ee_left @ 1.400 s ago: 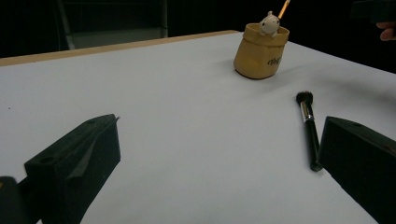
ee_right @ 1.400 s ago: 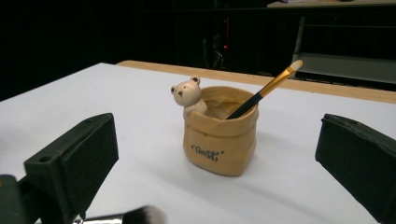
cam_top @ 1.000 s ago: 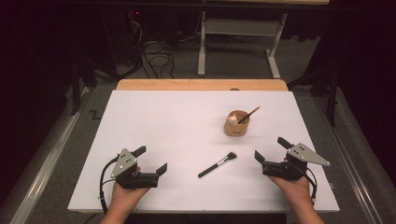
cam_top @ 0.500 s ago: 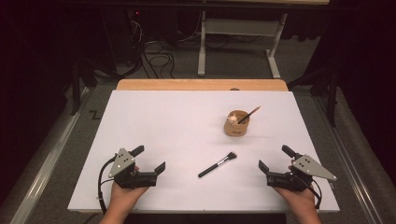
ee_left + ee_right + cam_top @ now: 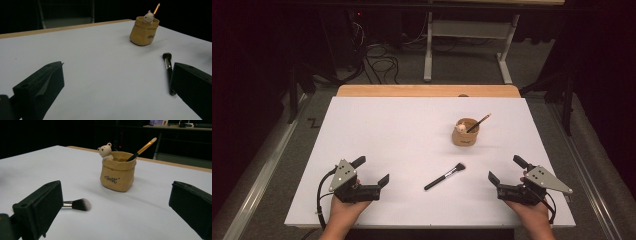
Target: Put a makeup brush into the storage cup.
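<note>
A tan bag-shaped cup [image 5: 466,132] with a small bear figure on its rim stands right of the table's middle, and a thin brush [image 5: 479,122] leans out of it. A black-handled makeup brush [image 5: 444,176] lies flat in front of the cup, between my two grippers. My left gripper [image 5: 372,170] is near the front left, open and empty. My right gripper [image 5: 504,169] is near the front right, also open and empty. The left gripper view has the cup [image 5: 144,31] far ahead and the makeup brush [image 5: 168,67] beside the right jaw. In the right gripper view the cup [image 5: 117,173] stands ahead, with the bristles [image 5: 80,204] by the left jaw.
The white table top [image 5: 377,130] has a wooden strip [image 5: 427,91] along its far edge. Beyond it are a dark floor with cables [image 5: 377,55] and a metal stand's legs [image 5: 502,55]. A rail [image 5: 267,170] runs along the table's left side.
My right gripper has drawn back a little toward the front edge of the table. The left gripper, the cup and the makeup brush have hardly moved.
</note>
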### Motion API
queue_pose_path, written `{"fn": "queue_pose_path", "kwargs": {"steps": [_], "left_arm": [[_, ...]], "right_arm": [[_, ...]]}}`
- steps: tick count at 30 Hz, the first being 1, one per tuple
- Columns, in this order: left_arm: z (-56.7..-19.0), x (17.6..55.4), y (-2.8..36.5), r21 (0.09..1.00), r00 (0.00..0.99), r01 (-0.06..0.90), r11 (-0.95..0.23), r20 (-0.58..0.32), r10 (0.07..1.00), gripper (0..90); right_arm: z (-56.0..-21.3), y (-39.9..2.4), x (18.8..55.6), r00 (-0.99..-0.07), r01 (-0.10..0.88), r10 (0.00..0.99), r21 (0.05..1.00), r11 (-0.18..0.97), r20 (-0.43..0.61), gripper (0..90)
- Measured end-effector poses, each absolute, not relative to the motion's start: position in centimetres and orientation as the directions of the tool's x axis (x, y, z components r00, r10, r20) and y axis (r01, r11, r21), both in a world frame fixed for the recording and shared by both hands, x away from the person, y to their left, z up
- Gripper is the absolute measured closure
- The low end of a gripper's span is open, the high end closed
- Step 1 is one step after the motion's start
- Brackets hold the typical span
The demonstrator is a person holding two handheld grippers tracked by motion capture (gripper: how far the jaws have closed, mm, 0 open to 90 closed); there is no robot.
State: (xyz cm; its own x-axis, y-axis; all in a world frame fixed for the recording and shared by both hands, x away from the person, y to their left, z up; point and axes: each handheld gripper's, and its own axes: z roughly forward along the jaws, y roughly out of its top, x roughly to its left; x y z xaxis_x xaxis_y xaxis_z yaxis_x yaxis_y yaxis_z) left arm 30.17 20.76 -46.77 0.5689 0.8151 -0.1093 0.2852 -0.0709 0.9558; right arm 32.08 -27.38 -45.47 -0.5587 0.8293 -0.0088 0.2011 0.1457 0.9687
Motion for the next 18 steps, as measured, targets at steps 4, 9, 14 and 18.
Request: {"fn": "queue_pose_path", "kwargs": {"steps": [4,9,14,18], "left_arm": [[-46.5,30.4,20.7,0.955,0.565,0.29,-0.069,-0.113,0.817,0.2],[-46.2,30.8,20.1,0.942,0.567,0.318,-0.104,-0.101,0.817,0.2],[-46.5,31.3,19.9,0.919,0.574,0.37,-0.138,-0.11,0.811,0.4],[-47.1,31.7,19.6,0.888,0.581,0.426,-0.174,-0.121,0.805,0.7]], "right_arm": [[-45.6,-27.4,32.1,-0.566,0.197,0.824,0.967,0.158,-0.02,0.2],[-45.7,-27.6,32.3,-0.572,0.198,0.82,0.969,0.151,-0.01,0.2],[-46.0,-27.2,32.3,-0.587,0.198,0.809,0.964,0.175,-0.026,0.2],[-46.1,-27.0,32.2,-0.595,0.194,0.803,0.963,0.187,-0.036,0.2]]}}
